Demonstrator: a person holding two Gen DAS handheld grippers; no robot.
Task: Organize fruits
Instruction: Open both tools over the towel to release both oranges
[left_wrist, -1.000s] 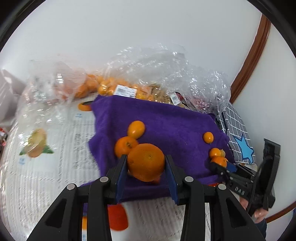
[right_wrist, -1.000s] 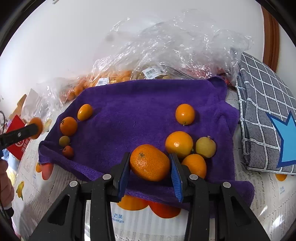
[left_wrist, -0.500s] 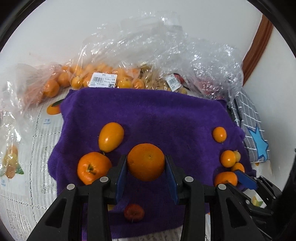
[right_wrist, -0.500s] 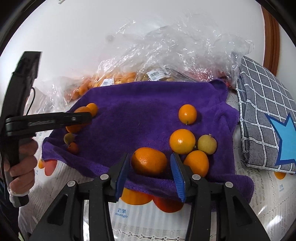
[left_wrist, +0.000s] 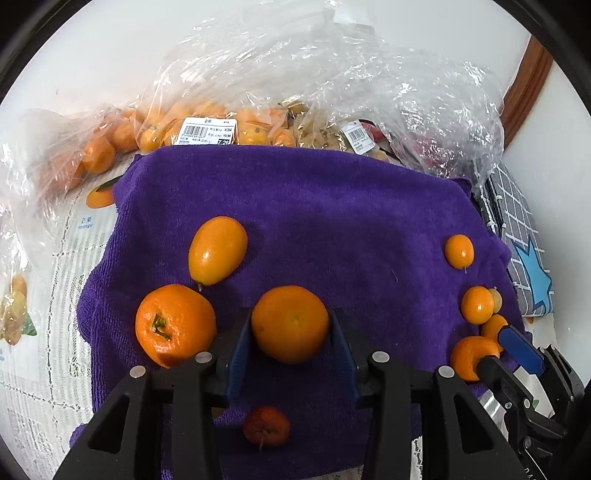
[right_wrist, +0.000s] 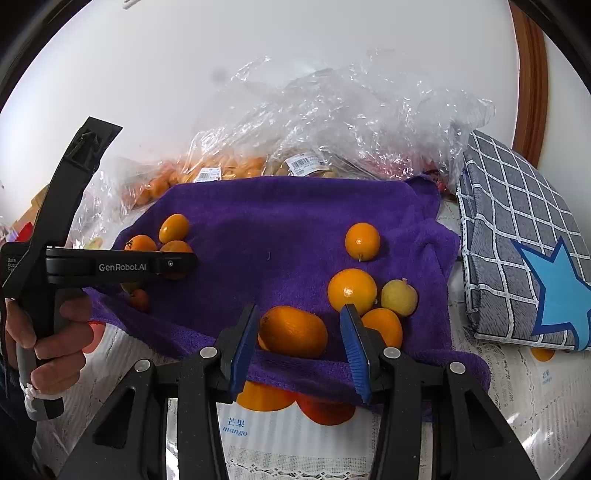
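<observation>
A purple towel (left_wrist: 332, 206) lies on the table, also in the right wrist view (right_wrist: 280, 218). My left gripper (left_wrist: 290, 338) is shut on an orange mandarin (left_wrist: 290, 323), held just over the towel's left part, beside another mandarin (left_wrist: 173, 325) and an oval kumquat (left_wrist: 217, 254). My right gripper (right_wrist: 300, 341) is open, its jaws apart around a mandarin (right_wrist: 293, 332) that rests on the towel's near edge. Beside it lie two oranges (right_wrist: 352, 290), a yellow fruit (right_wrist: 399, 297) and a small orange (right_wrist: 362, 240).
Clear plastic bags of fruit (left_wrist: 229, 129) lie behind the towel against the white wall. A grey checked cushion with a blue star (right_wrist: 524, 266) sits at the right. A small red fruit (left_wrist: 266, 426) lies near the towel's front. The tablecloth has printed fruit pictures (right_wrist: 280, 398).
My right gripper has opened and let its mandarin down onto the towel's near edge. My left gripper has carried its mandarin forward and lower over the towel, next to the left group of fruit.
</observation>
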